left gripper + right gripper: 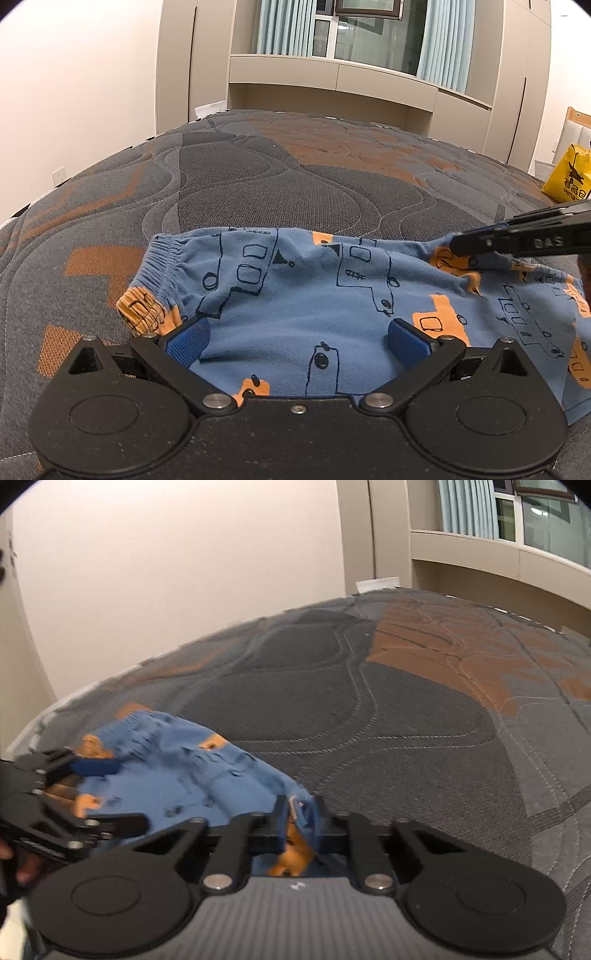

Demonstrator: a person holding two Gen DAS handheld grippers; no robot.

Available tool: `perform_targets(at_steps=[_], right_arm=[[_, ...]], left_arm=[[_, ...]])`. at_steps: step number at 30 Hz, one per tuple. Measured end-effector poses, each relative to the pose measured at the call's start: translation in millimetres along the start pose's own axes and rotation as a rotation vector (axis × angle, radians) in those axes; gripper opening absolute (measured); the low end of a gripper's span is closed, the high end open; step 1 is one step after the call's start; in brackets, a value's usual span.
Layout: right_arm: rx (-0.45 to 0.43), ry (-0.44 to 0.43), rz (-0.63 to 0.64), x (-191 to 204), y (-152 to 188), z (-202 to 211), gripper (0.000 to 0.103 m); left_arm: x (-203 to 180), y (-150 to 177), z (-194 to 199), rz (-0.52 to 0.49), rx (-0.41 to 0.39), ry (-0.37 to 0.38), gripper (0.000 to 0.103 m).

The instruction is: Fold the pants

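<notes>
Blue pants (303,295) with orange and black vehicle prints lie on the bed, elastic waistband at the left. My left gripper (297,341) is open, its blue pads (186,343) spread above the near part of the fabric, holding nothing. My right gripper (299,818) is shut on an edge of the pants (177,775) and lifts it slightly. It also shows in the left wrist view (458,245), coming in from the right and pinching the cloth. The left gripper shows in the right wrist view (107,794) at the left.
The bed (277,177) has a grey and orange quilted cover. A yellow bag (567,173) stands at the far right edge. Beige cabinets and a curtained window (362,33) lie beyond the bed. A white wall is at the left.
</notes>
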State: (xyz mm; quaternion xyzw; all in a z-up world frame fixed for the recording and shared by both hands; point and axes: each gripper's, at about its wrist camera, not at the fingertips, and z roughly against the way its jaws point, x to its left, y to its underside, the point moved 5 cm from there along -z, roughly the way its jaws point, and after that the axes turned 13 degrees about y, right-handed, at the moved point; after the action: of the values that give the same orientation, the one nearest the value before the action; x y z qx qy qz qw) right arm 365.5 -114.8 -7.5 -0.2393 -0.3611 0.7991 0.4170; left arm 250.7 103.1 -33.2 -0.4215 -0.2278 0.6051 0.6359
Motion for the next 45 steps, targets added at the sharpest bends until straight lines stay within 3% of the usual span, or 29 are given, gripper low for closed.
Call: perform_targets(at_steps=[5, 9, 11, 13, 19, 21, 24, 27, 32, 36, 40, 45], right_arm=[[-0.074, 0.121, -0.026, -11, -8, -3, 0.008], [-0.055, 0.165, 0.011, -10, -5, -19, 0.009], [-0.035, 0.202, 0.046, -7, -1, -25, 0.021], [-0.047, 0.231, 0.033, -10, 4, -18, 0.056], [-0.131, 0.236, 0.071, 13, 32, 40, 0.098], [-0.124, 0.243, 0.115, 27, 52, 51, 0.099], [-0.092, 0.329, 0.212, 44, 88, 63, 0.100], [-0.129, 0.412, 0.208, 49, 115, 87, 0.103], [-0.092, 0.414, 0.025, 28, 152, 126, 0.103], [-0.095, 0.503, -0.082, -9, 182, 159, 0.103], [-0.149, 0.596, -0.190, -42, 204, 185, 0.103], [-0.163, 0.689, -0.315, -78, 234, 214, 0.103]], left_arm=[[0, 1, 0, -0.006, 0.005, -0.006, 0.102], [-1, 1, -1, -0.007, 0.006, -0.007, 0.102], [-1, 1, -1, -0.008, 0.007, -0.008, 0.103], [-1, 1, -1, -0.008, 0.007, -0.007, 0.102], [-2, 0, 0, -0.012, 0.005, -0.010, 0.102], [-4, 1, 3, -0.011, -0.004, -0.014, 0.102], [-12, 7, 12, -0.022, -0.011, -0.040, 0.102], [-26, 19, 19, -0.066, 0.010, -0.071, 0.103], [-34, 27, 39, -0.041, 0.000, -0.097, 0.102], [-52, 29, 48, -0.030, -0.012, -0.099, 0.102], [-96, 20, 40, -0.077, -0.040, -0.057, 0.102], [-168, 16, 4, -0.198, -0.002, 0.023, 0.102]])
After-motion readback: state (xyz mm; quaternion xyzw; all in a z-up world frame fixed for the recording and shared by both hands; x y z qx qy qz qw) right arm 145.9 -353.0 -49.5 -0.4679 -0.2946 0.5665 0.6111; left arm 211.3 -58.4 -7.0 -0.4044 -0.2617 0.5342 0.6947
